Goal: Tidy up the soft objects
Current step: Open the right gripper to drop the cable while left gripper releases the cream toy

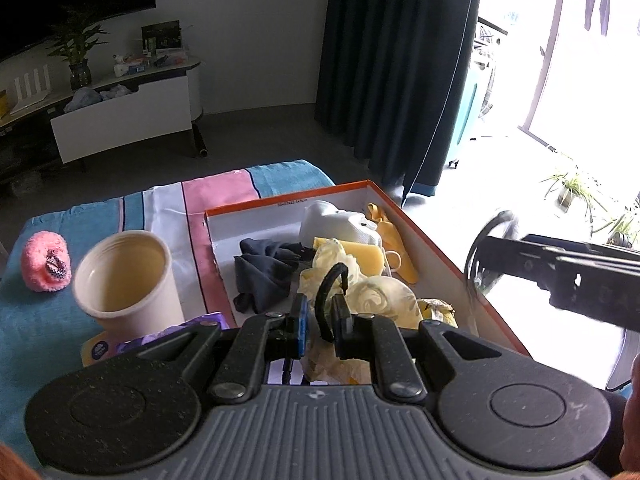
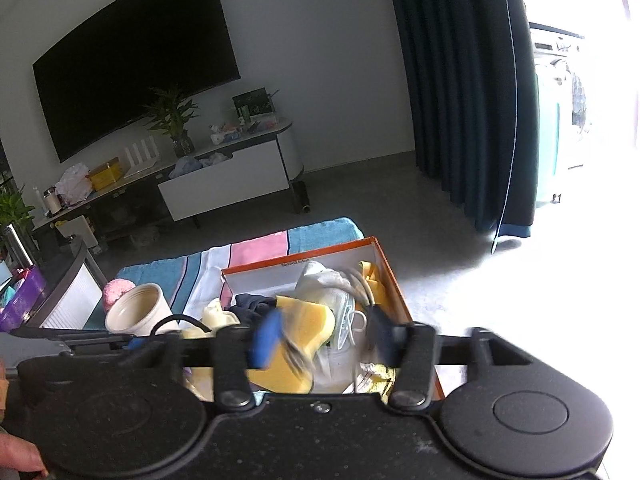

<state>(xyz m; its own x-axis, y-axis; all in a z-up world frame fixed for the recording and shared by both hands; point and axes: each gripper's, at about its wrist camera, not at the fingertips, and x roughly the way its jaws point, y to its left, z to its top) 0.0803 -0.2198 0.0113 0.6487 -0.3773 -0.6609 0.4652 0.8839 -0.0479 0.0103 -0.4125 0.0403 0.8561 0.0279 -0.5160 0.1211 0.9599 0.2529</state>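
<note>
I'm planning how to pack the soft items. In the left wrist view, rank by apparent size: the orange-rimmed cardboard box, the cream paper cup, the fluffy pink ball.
1. Orange-rimmed cardboard box, clearly largest.
2. Cream paper cup.
3. Fluffy pink ball, smallest, though it lies farther from the camera than the cup, which may exaggerate the gap.

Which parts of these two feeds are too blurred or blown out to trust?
Left wrist view: window overexposed; right gripper tip smeared. Right wrist view: blue pads motion-blurred over the orange box, right edge white glare.
</note>
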